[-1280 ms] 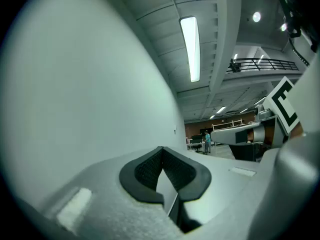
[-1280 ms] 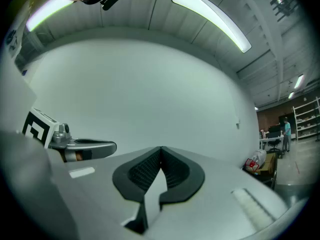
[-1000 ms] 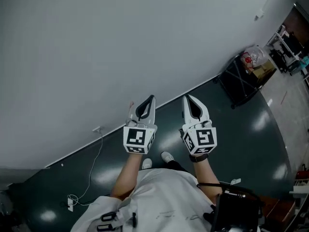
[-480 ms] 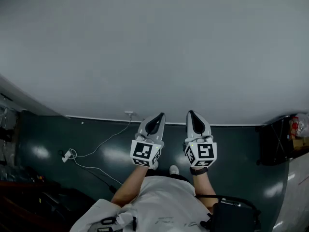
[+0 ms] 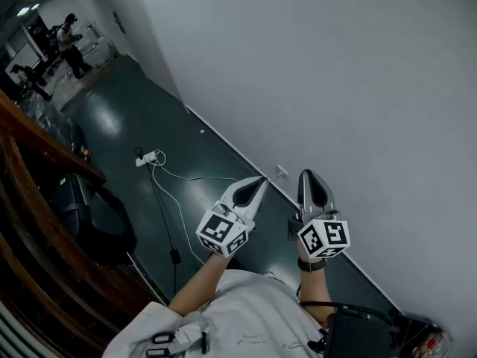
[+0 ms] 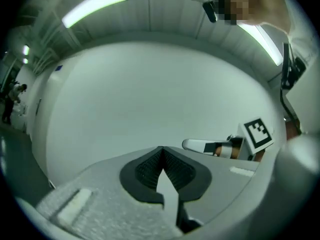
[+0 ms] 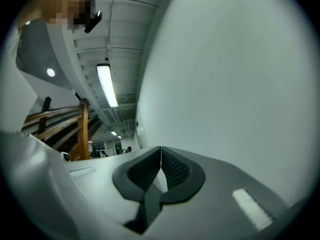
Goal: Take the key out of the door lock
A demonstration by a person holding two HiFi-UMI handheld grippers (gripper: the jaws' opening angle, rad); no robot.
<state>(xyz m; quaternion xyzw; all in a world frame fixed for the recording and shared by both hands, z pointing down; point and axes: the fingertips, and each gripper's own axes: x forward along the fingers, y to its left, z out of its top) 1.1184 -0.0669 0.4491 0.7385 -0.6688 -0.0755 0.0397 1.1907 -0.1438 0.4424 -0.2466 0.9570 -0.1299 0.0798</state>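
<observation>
Holding left tongs (image 5: 257, 185) and right tongs (image 5: 309, 179) pressed together and empty, I find only bare wall (image 5: 335, 66) at twelve to three o'clock; neither key nor door lock shows.

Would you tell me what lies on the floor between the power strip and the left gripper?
White cables trail from the power strip over the dark floor towards the left gripper, as the head view shows.

Against the wall (image 5: 358, 88), the left gripper (image 5: 256, 183) and right gripper (image 5: 308, 177) are seen side by side just before it, a power strip (image 5: 146, 158) laid on the floor (image 5: 112, 118) near its foot, a railing (image 5: 52, 149) well to its left.
</observation>
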